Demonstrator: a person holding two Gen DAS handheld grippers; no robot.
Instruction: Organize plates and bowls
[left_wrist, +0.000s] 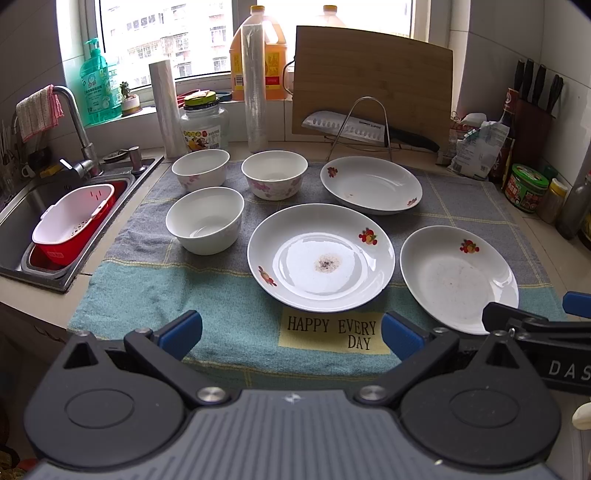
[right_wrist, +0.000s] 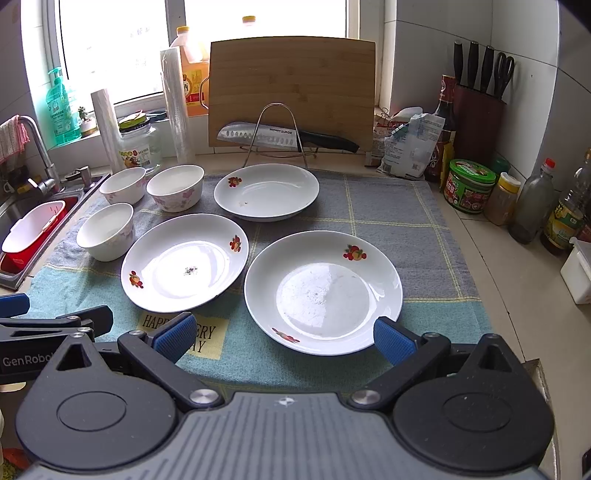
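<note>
Three white plates with fruit prints lie apart on a checked cloth (left_wrist: 155, 295): a middle plate (left_wrist: 320, 257) (right_wrist: 184, 263) with a dark speck, a right plate (left_wrist: 458, 278) (right_wrist: 323, 291) and a far plate (left_wrist: 370, 183) (right_wrist: 266, 192). Three white bowls stand to their left: a near bowl (left_wrist: 205, 219) (right_wrist: 105, 230), a far-left bowl (left_wrist: 200, 168) (right_wrist: 123, 184) and a flowered bowl (left_wrist: 274, 174) (right_wrist: 175, 187). My left gripper (left_wrist: 291, 334) hangs open over the cloth's front edge, before the middle plate. My right gripper (right_wrist: 284, 338) is open above the right plate's near rim, holding nothing.
A sink (left_wrist: 22, 210) with a red-and-white basket (left_wrist: 70, 227) lies at the left. Behind the dishes stand a cutting board (left_wrist: 373, 81), a knife on a wire rack (left_wrist: 354, 127), rolls, a jar and an oil bottle. Sauce jars, bottles and a knife block (right_wrist: 478, 118) crowd the right side.
</note>
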